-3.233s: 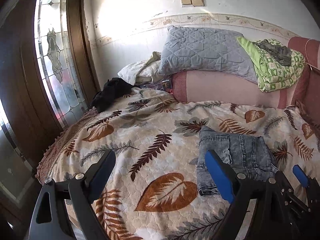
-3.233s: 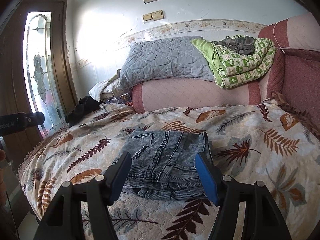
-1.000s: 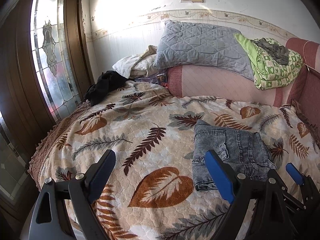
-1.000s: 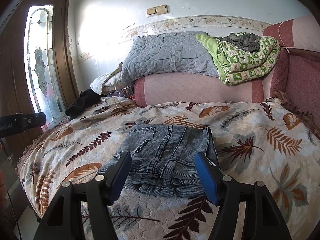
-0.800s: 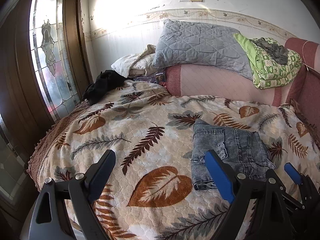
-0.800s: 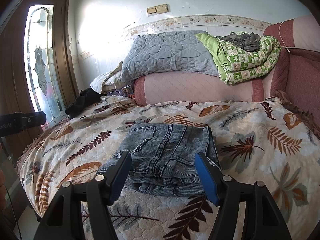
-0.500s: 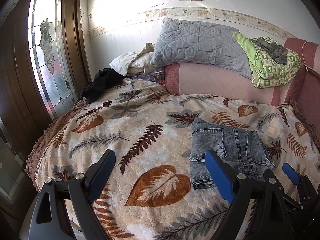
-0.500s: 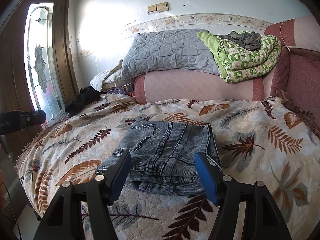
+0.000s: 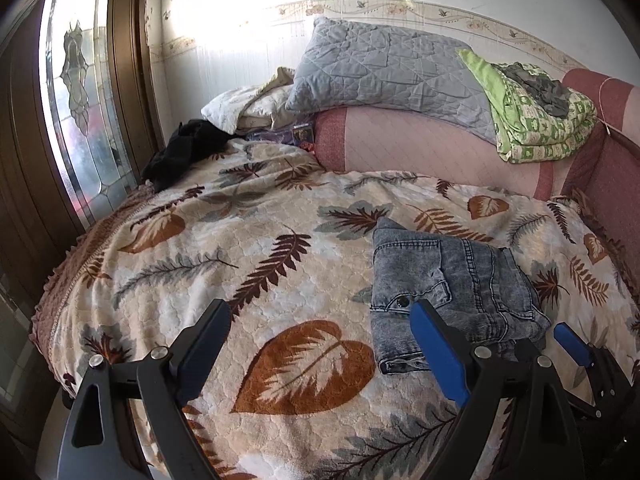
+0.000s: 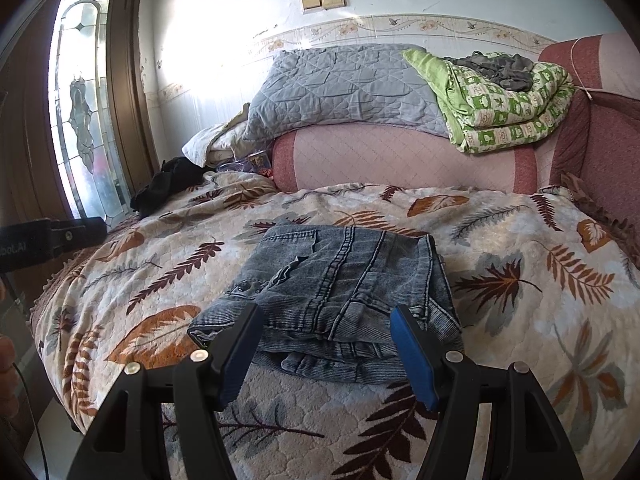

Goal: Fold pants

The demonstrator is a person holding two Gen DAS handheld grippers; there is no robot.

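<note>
Left wrist view: the left gripper (image 9: 320,344) hangs with its jaws spread wide and nothing between them, over a bare stretch of the leaf-print blanket (image 9: 224,248). The folded jeans (image 9: 452,288) lie ahead and to its right, partly behind its right finger. Only this view shows the right gripper (image 9: 576,346) (a blue finger tip low at the right edge), just beside the jeans' near corner.

Right wrist view: the right gripper (image 10: 326,350) has its jaws apart, gripping nothing, with the jeans (image 10: 340,280) straight ahead, their near edge seen between the fingers. Only here do the stacked layers of that edge show. A black device (image 10: 44,240) sticks in from the left. The grey pillow (image 10: 340,88) and green quilt (image 10: 500,100) sit far ahead.
</note>
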